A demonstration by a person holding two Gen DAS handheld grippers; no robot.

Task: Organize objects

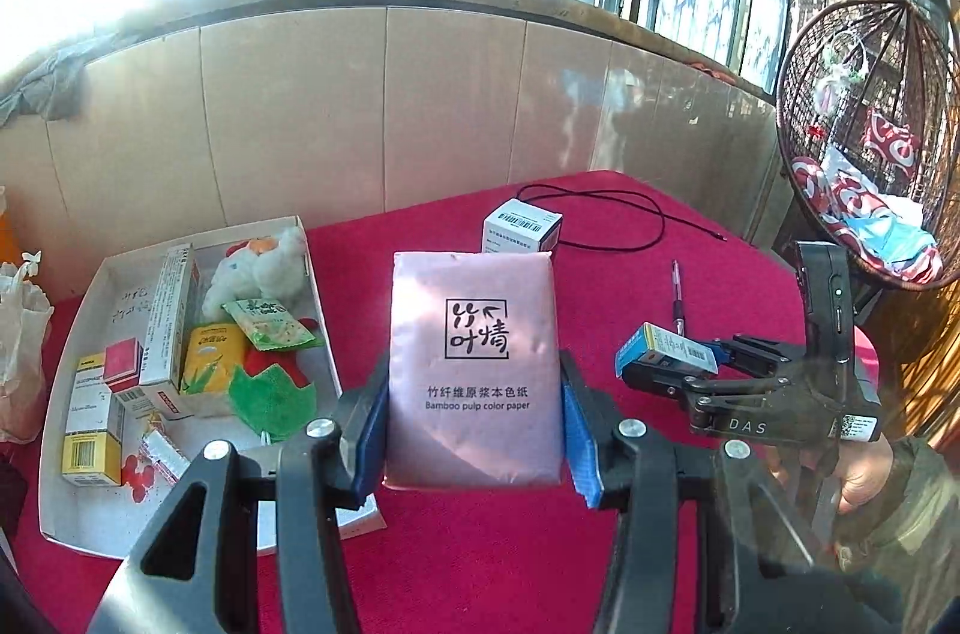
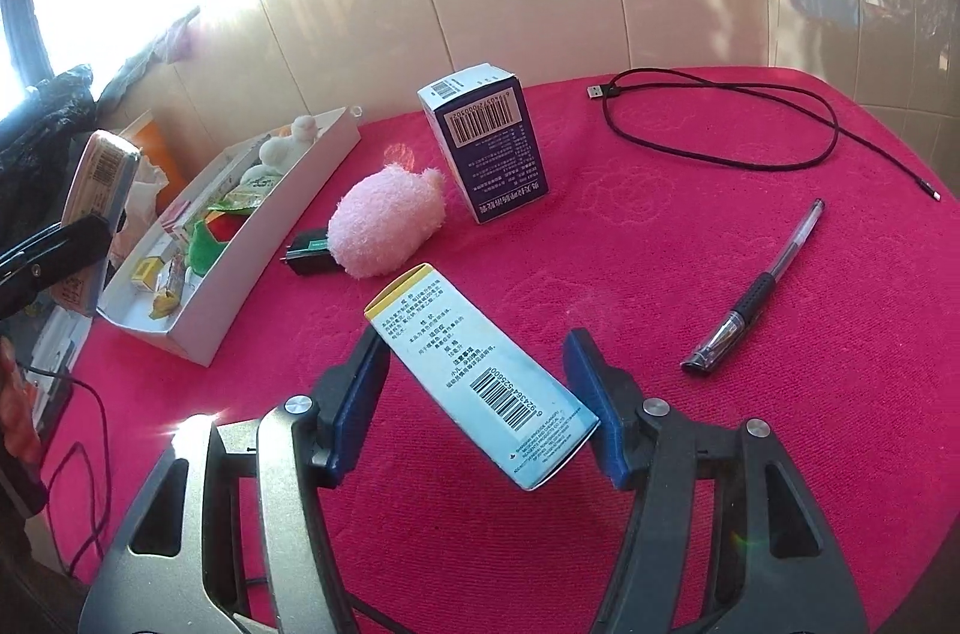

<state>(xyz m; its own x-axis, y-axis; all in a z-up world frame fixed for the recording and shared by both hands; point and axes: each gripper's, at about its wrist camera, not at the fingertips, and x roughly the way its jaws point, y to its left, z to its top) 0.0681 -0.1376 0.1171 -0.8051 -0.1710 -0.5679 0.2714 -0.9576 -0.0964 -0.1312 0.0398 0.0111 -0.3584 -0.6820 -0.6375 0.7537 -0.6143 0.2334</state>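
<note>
My left gripper [image 1: 474,394] is shut on a pink pack of bamboo tissue paper [image 1: 474,370], held upright above the red table, right of the white tray [image 1: 90,298]. The pack also shows in the right wrist view [image 2: 99,184]. My right gripper [image 2: 480,394] is shut on a light-blue and yellow small box [image 2: 480,382], tilted above the table; it also shows in the left wrist view [image 1: 666,355]. The white tray [image 2: 240,268] holds boxes, packets and plush toys.
On the red tablecloth [image 2: 660,274] lie a pink plush [image 2: 384,220], a small black plug [image 2: 309,259], an upright purple-white box [image 2: 486,142], a pen [image 2: 756,298] and a black USB cable [image 2: 720,118]. A wicker hanging chair [image 1: 864,142] stands at the right.
</note>
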